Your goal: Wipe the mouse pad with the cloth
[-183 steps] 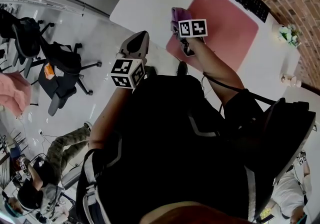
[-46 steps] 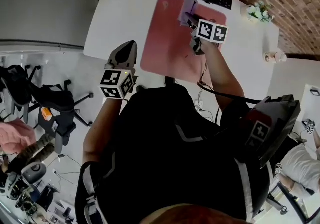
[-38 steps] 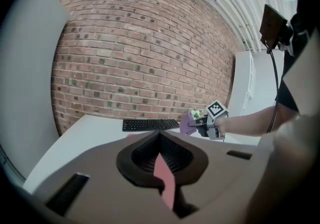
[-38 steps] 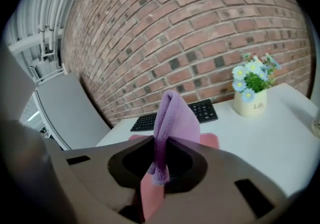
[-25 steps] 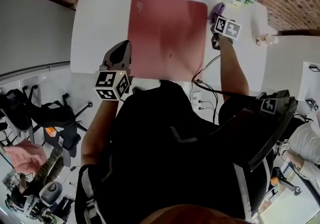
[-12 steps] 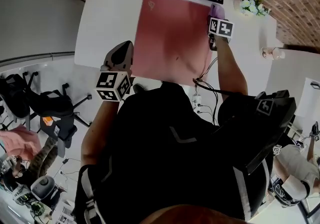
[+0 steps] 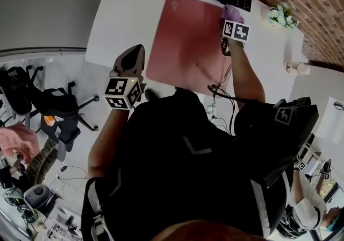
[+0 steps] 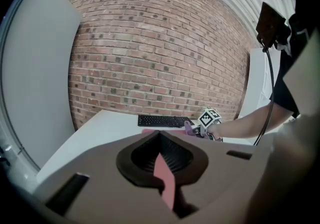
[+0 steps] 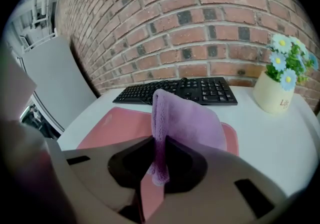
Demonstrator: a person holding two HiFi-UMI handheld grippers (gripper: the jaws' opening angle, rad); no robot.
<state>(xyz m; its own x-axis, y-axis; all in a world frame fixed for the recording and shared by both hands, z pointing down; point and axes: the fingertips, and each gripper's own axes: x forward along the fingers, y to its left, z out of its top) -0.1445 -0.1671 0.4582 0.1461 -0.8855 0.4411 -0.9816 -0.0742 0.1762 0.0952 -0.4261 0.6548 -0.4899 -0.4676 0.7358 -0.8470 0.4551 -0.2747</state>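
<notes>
R claw [image 9: 159, 149] pinches cloth [image 9: 189, 120] at mouse pad [image 9: 116, 124] far-R corner.

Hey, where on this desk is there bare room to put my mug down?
The widest bare strip is the white table left of the mouse pad. A smaller patch lies right of the pad, toward the flower pot. The pad's far right corner is crowded: the right tool holds the cloth there.

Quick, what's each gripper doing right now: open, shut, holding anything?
Left gripper: jaws shut, holding nothing.
Right gripper: jaws shut on the purple cloth.
</notes>
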